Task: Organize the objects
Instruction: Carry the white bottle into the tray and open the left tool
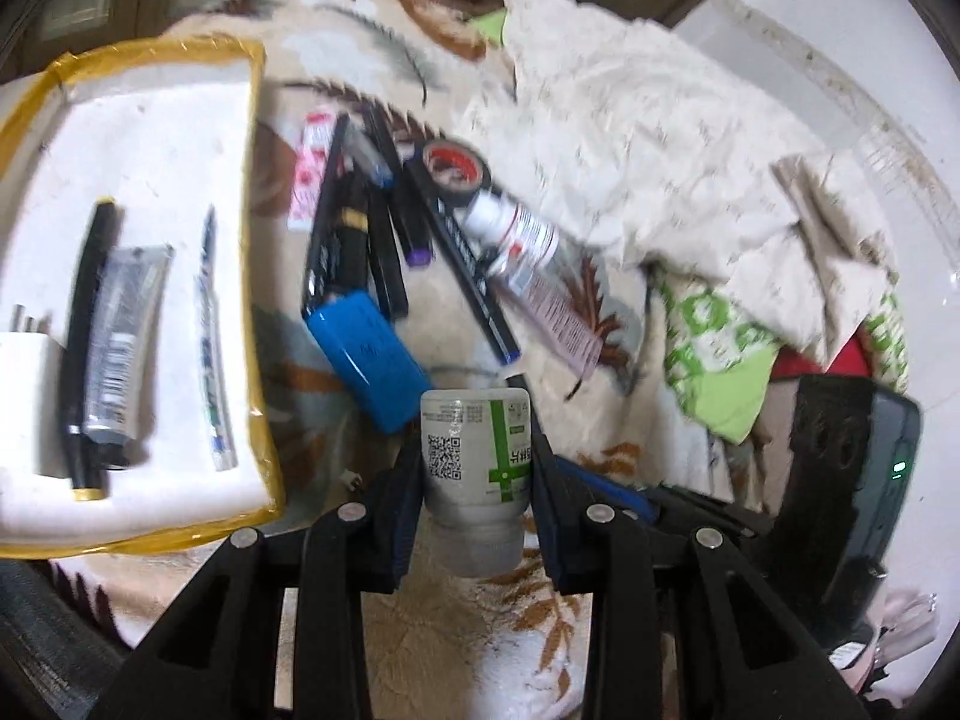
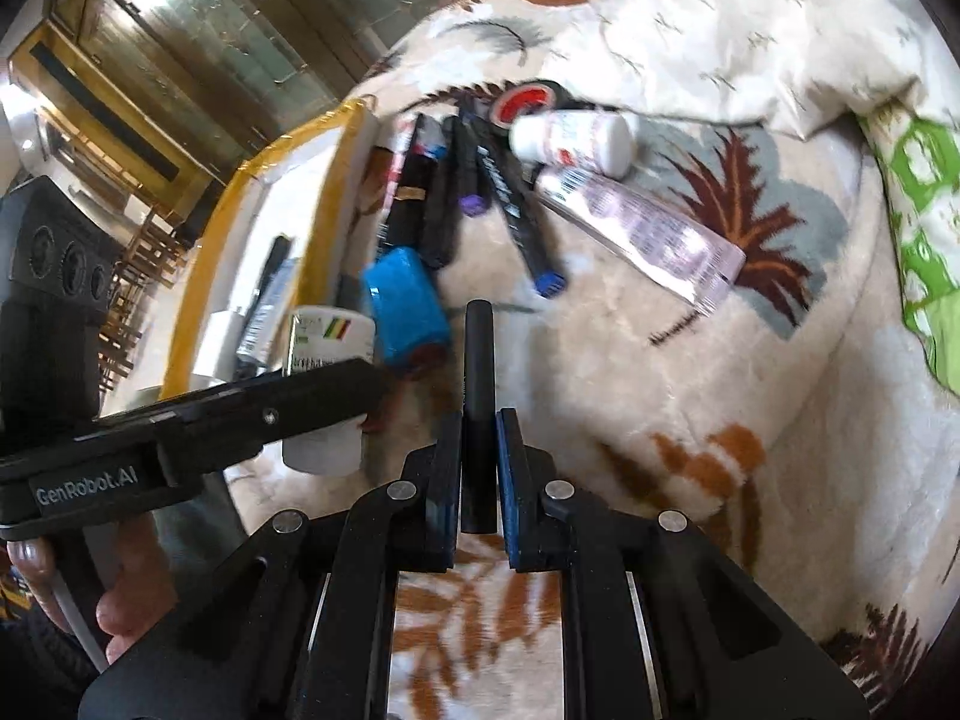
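My left gripper point(image 1: 477, 456) is shut on a small white bottle point(image 1: 477, 468) with a green cross label, held above the blanket; the same white bottle point(image 2: 327, 348) shows in the right wrist view behind the left gripper's black body point(image 2: 198, 420). My right gripper point(image 2: 480, 462) is shut on a black pen point(image 2: 479, 396) that sticks forward between the pads. Ahead lies a pile: a blue block point(image 1: 375, 357), black markers point(image 1: 384, 240), a tape roll point(image 1: 453, 171), a white bottle with red print point(image 1: 513, 228) and a clear tube point(image 1: 555, 306).
A white tray with a yellow rim point(image 1: 255, 180) sits at left, holding a black pen point(image 1: 84, 342), a grey tube point(image 1: 123, 342), a slim pen point(image 1: 210, 342) and a white plug point(image 1: 21, 384). Crumpled cloth point(image 1: 648, 126) lies at right. A person's hand point(image 2: 129, 606) grips the left tool.
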The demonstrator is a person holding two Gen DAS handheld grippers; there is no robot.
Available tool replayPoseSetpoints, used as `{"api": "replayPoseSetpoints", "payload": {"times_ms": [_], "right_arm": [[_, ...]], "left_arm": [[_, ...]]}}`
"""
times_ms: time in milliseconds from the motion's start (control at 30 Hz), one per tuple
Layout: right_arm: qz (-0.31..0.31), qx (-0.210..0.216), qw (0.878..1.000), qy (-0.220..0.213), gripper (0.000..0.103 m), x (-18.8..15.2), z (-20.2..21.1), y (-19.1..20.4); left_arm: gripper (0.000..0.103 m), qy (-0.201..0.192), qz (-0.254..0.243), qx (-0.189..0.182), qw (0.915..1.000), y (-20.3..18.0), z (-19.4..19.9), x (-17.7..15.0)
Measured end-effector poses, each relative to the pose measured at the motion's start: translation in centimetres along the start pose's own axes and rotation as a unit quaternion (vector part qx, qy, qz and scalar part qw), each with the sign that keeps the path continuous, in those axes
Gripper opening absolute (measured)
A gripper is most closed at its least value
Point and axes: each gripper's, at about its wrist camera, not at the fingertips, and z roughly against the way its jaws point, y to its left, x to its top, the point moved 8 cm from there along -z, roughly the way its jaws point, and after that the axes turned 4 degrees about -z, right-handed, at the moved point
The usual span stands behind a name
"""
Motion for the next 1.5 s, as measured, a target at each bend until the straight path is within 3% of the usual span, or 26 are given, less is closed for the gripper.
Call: {"api": "replayPoseSetpoints", "payload": {"times_ms": [200,300,600,867,1067,1300,1500], "right_arm": [[-0.004,0.038,0.999,0.003,0.011,0.7,0.0,3.4],[0.020,0.037,0.999,-0.007,0.011,1.4,0.5,5.8],[0.060,0.056,0.997,0.010,0.011,1.9,-1.2,11.0],[0.068,0.051,0.996,0.041,0.011,2.6,-4.9,13.7],[0.062,0.013,0.995,0.072,0.011,3.0,-8.0,13.9],[0.064,-0.031,0.994,0.088,0.011,2.7,-9.8,13.5],[0.090,-0.069,0.990,0.085,0.010,2.4,-10.8,14.1]], "left_arm": [[0.033,-0.041,0.030,0.003,0.9987,2.3,4.0,1.5],[0.033,-0.068,0.046,0.015,0.9965,4.4,6.6,2.5],[0.033,-0.113,0.123,0.033,0.9853,12.7,11.1,3.8],[0.033,-0.094,0.154,0.046,0.9825,18.1,10.4,5.8],[0.033,-0.071,0.144,0.065,0.9849,20.2,9.0,7.0],[0.033,-0.069,0.166,0.058,0.9820,21.9,7.5,6.9],[0.033,-0.054,0.146,0.096,0.9831,21.8,6.6,8.3]]}}
